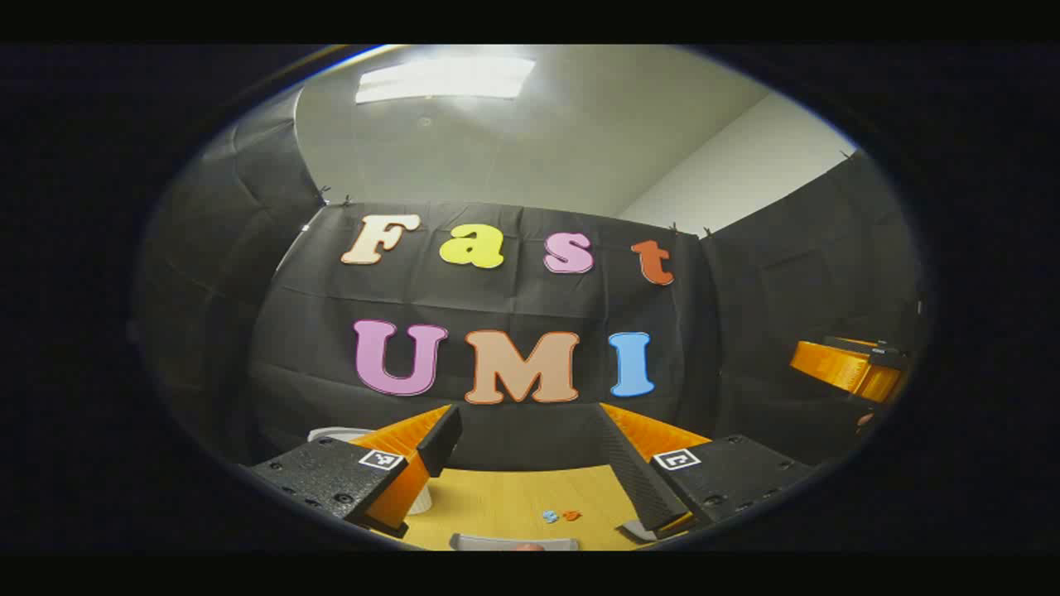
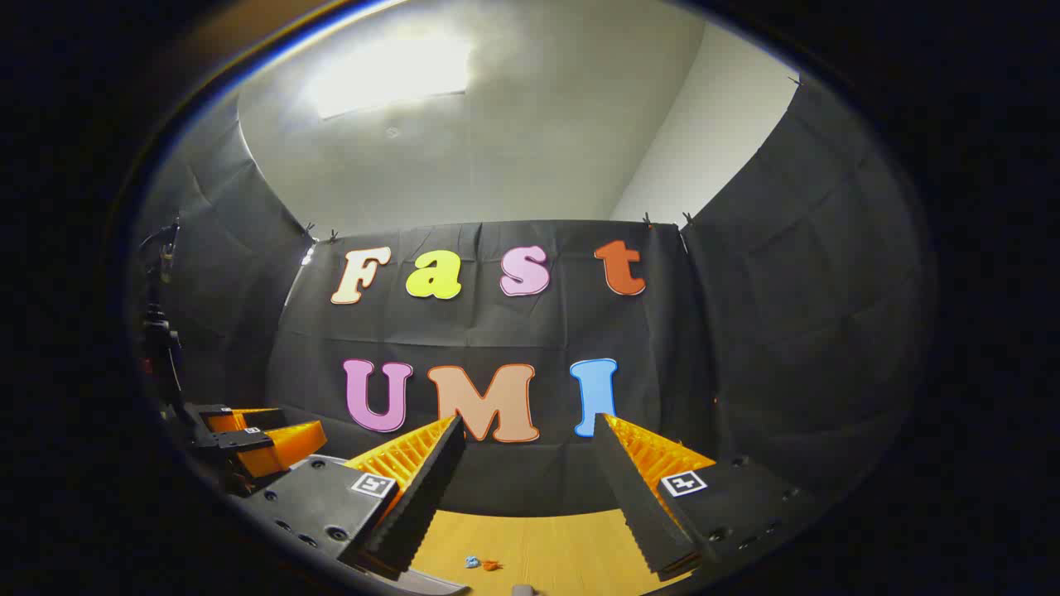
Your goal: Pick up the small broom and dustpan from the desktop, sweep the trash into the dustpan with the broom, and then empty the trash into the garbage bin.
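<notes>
A: Take the pale wooden desktop [image 1: 513, 497] as the landmark. What lies on it?

B: In the left gripper view, two small scraps of trash, one blue and one orange [image 1: 561, 516], sit side by side on the wood, nearer its front edge than the black cloth wall behind it. The right gripper view shows the same bits of trash [image 2: 481, 564] low down on the desktop [image 2: 546, 546].

A: And the sweeping tools?

B: At the very front edge of the desktop in the left gripper view there is a flat grey plastic edge [image 1: 513, 543], cut off by the view; I cannot tell whether it is the dustpan. A white rounded object [image 1: 338, 434] stands at the desktop's left side, mostly hidden behind a finger, and I cannot tell what it is.

A: The grippers?

B: The left gripper [image 1: 530, 476] hangs above the desktop with its jaws spread wide and only air between them. The right gripper [image 2: 530, 497] is likewise spread wide above the desktop, gripping nothing. Each one also appears off to the side in the other's view: the right gripper at the right edge, the left gripper at the lower left.
</notes>
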